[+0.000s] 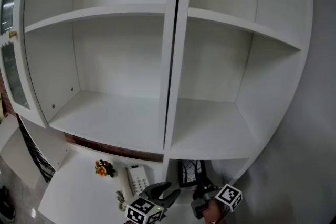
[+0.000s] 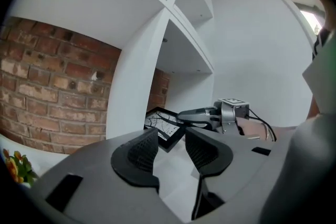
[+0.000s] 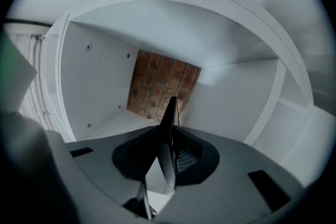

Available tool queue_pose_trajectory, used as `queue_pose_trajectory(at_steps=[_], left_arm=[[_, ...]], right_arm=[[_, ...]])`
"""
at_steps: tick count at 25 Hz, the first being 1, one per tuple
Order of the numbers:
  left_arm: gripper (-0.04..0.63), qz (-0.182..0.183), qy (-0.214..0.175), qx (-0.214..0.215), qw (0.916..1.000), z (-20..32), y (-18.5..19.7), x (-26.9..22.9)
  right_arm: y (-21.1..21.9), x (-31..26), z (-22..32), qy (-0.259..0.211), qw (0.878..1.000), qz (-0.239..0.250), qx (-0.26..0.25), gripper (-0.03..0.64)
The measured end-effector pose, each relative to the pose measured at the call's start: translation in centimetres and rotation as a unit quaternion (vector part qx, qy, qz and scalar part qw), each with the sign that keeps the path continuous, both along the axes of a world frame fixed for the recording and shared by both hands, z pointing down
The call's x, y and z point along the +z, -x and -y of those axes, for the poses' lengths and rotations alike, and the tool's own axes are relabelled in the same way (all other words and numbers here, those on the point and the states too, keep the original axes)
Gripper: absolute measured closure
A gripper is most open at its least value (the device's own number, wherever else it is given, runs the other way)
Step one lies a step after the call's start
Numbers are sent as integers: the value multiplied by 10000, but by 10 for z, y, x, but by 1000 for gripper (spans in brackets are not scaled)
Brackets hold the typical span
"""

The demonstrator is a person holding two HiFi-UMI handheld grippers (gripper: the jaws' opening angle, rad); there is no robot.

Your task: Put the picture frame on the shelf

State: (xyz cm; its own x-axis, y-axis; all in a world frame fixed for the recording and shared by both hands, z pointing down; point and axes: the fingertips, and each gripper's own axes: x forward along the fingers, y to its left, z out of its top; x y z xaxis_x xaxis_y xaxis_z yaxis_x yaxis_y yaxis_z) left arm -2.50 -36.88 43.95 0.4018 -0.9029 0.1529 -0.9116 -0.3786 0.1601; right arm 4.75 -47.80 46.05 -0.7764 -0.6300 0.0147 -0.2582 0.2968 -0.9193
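Below the shelf (image 1: 210, 153), the right gripper (image 3: 169, 152) pinches the picture frame (image 3: 171, 113) by its edge; the left gripper (image 2: 172, 150) gapes beside it, released.

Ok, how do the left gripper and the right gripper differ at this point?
Grip: the right gripper has its fingers closed on the picture frame; the left gripper has its fingers apart with nothing between them.
Aim: the right gripper points into a white recess with a brick back; the left gripper points sideways at the frame and the right gripper.
Shared: both sit low, below the shelves.
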Motion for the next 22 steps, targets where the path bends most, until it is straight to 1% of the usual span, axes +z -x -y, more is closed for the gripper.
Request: queue_pose_trajectory(at_steps=[2, 4, 7, 8, 11, 13, 16, 18, 20, 22], left_arm=[[439, 102, -53, -50, 9999, 1, -1, -1], [439, 124, -90, -74, 9999, 3, -3, -2], [439, 65, -91, -88, 9999, 5, -5, -2], [439, 46, -75, -72, 9999, 6, -6, -1], [439, 82, -76, -20, 9999, 4, -12, -1], [439, 174, -115, -8, 9998, 2, -14, -2], [439, 199, -164, -11, 9997, -1, -15, -2], [439, 214, -171, -26, 9996, -4, -15, -2], [439, 256, -174, -40, 9995, -7, -15, -1], [439, 267, -178, -60, 9995, -10, -15, -1]], right_arm=[[3, -2, 0, -182, 9991, -386, 23, 549], [3, -3, 1, -347, 9959, -834, 65, 545], [4, -3, 0, -608, 9861, -1548, 58, 529], [5, -2, -1, -707, 9817, -1771, 15, 513], [6, 0, -6, -994, 9645, -2443, -106, 431], [4, 2, -9, -1219, 9482, -2931, -113, 378], [3, 6, -12, -1516, 9226, -3543, -155, 329], [5, 9, -13, -1636, 9117, -3760, -244, 258], [5, 8, -15, -1713, 9077, -3821, -263, 241], [3, 6, -16, -1802, 9047, -3854, -216, 239]])
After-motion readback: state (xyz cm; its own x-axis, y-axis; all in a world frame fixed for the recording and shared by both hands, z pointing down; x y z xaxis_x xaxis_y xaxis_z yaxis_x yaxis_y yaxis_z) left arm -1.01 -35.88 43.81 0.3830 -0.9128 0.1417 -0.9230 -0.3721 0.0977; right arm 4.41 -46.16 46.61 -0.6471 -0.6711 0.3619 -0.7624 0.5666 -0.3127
